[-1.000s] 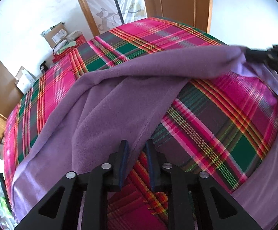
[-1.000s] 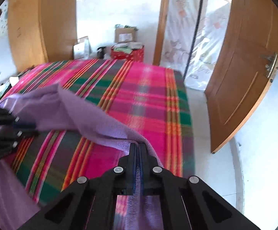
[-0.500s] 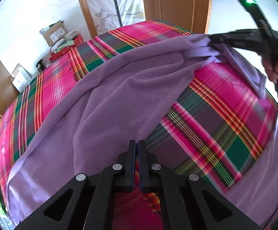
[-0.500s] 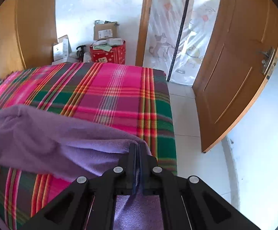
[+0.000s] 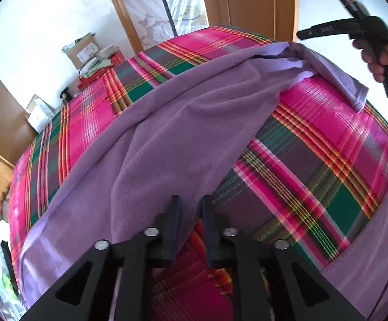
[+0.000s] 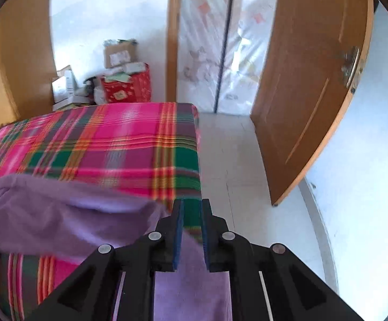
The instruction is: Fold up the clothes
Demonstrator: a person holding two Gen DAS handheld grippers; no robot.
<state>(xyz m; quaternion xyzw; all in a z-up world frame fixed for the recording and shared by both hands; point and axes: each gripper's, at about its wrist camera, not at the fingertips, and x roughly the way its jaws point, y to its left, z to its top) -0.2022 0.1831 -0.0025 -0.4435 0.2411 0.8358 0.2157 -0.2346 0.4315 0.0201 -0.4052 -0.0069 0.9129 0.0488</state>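
The left claw has just been opening, and there is a gap between its two fingers. The purple cloth lies in that gap and just ahead of it, but the pads are not pressing on it, so the cloth looks let go at this end. The cloth rests on the bed, which has a pink and green checked cover.

From the left claw the cloth runs as one long band, away and off to the right, all the way to the far corner of the bed. That is its long way. It has been laid over itself, so a bare patch of checked cover shows to the right of the left claw, and more purple cloth lies past that, low on the right.

The right claw has also just been opening. Its fingers stand apart, and I see only the bed cover between the tips. The cloth end sits just to the left of this claw and under it, not pinched. A hand holds this claw up above the far end of the band.

Each claw is close to its own end of the cloth. I think the next fold goes along that long line, so both ends need a fresh pinch first
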